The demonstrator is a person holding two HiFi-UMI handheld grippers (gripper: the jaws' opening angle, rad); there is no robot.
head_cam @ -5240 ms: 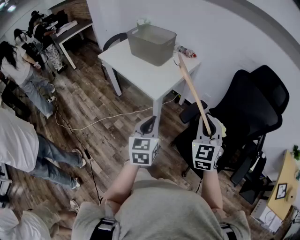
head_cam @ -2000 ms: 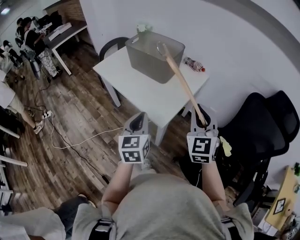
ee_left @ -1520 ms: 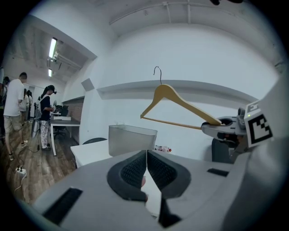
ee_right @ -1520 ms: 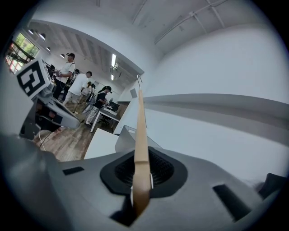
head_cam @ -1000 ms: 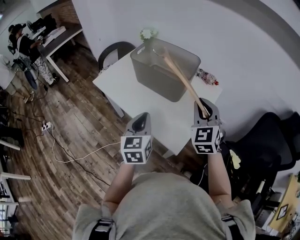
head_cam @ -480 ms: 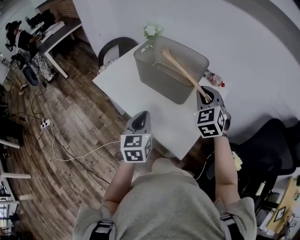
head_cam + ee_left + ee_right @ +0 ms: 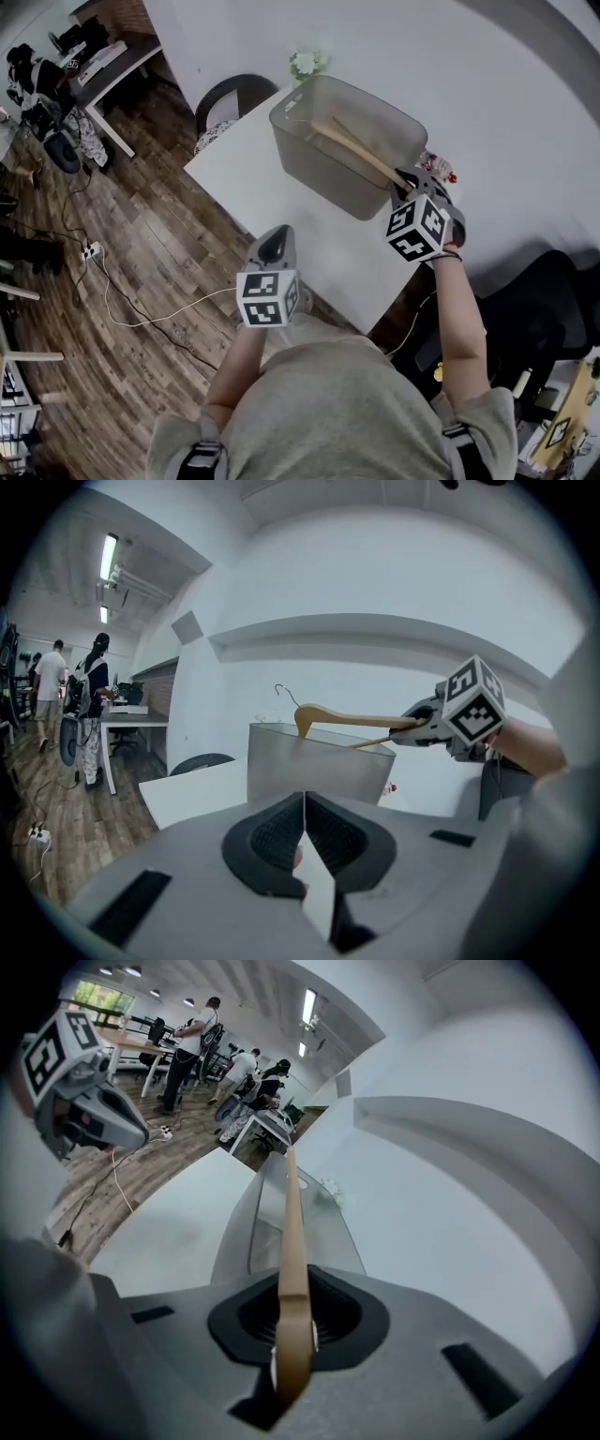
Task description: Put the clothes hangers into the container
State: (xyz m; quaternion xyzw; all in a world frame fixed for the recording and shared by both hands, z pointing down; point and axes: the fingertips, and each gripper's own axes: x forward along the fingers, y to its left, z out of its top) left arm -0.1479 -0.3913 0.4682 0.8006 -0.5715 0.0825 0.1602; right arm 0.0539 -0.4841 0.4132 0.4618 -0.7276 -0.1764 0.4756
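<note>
The grey plastic container (image 7: 314, 167) stands on the white table (image 7: 246, 183). My right gripper (image 7: 405, 180) is at the container's near right corner, shut on one end of a wooden clothes hanger (image 7: 356, 155). The hanger slants down into the container, with its hook end toward the far left corner. In the right gripper view the hanger (image 7: 292, 1232) runs straight out from the right gripper (image 7: 292, 1340) over the container (image 7: 234, 1232). My left gripper (image 7: 274, 246) hangs off the table's near edge, jaws together and empty. In the left gripper view the left gripper (image 7: 305, 829) faces the container (image 7: 314, 772) and the hanger (image 7: 356, 721).
A black chair (image 7: 230, 94) stands behind the table, and white flowers (image 7: 305, 64) sit by the container's far corner. A small bottle (image 7: 441, 173) lies beyond my right gripper. A black office chair (image 7: 539, 319) is at the right. People stand at desks (image 7: 42, 75) far left; a cable (image 7: 141, 314) lies on the floor.
My right gripper has moved forward and to the right, up to the container's corner, and the hanger has tipped lower into the container. The left gripper has barely moved.
</note>
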